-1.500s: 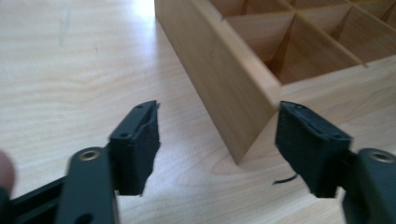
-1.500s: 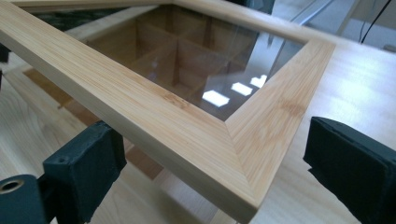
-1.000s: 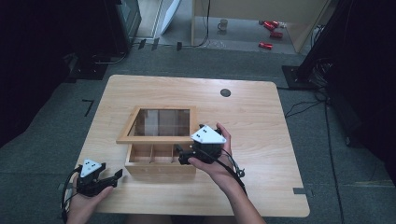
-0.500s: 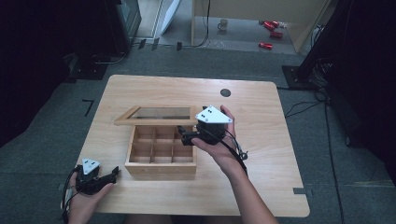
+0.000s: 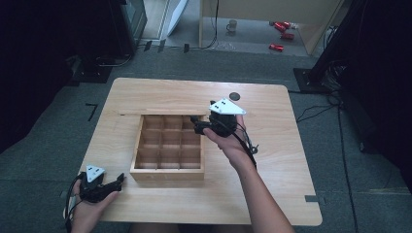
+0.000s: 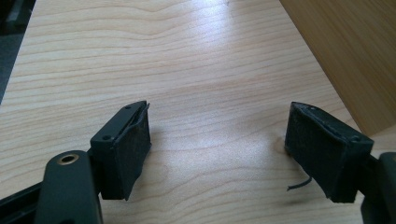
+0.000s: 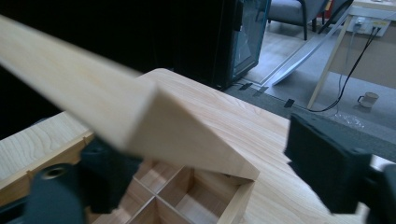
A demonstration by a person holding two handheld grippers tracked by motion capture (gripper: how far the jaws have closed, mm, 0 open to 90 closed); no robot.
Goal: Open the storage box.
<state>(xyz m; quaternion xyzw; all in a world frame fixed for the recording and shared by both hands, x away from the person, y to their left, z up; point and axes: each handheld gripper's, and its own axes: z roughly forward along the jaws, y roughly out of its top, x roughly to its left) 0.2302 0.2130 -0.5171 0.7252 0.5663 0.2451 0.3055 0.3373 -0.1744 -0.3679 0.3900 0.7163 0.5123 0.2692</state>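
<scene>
Pale wood throughout: a table [image 5: 272, 160] with rounded corners fills the middle of the high view, and on it, left of centre, stands a shallow wooden box [image 5: 167, 145] divided into a grid of small square compartments. Its lid [image 5: 160, 114] is swung up on the far edge and, from above, reads as a thin strip along the top of the box.

Right gripper [image 5: 197, 127]: centre of the high view, at the box's upper right corner, held in a hand [image 5: 232, 143] whose forearm enters from the bottom edge. In the right gripper view the lid [image 7: 140, 121] crosses between the two black jaws as a tilted wooden edge, with compartments visible beneath; the jaws have just been closing, yet the right-hand jaw stands apart from the wood, so no grip is evident.

Left gripper [image 5: 118, 182]: lower left of the high view, near the box's front left corner. In the left gripper view its jaws stand wide apart over bare tabletop [image 6: 187, 70], nothing between them; the box's side [image 6: 345, 56] occupies the upper right.
</scene>
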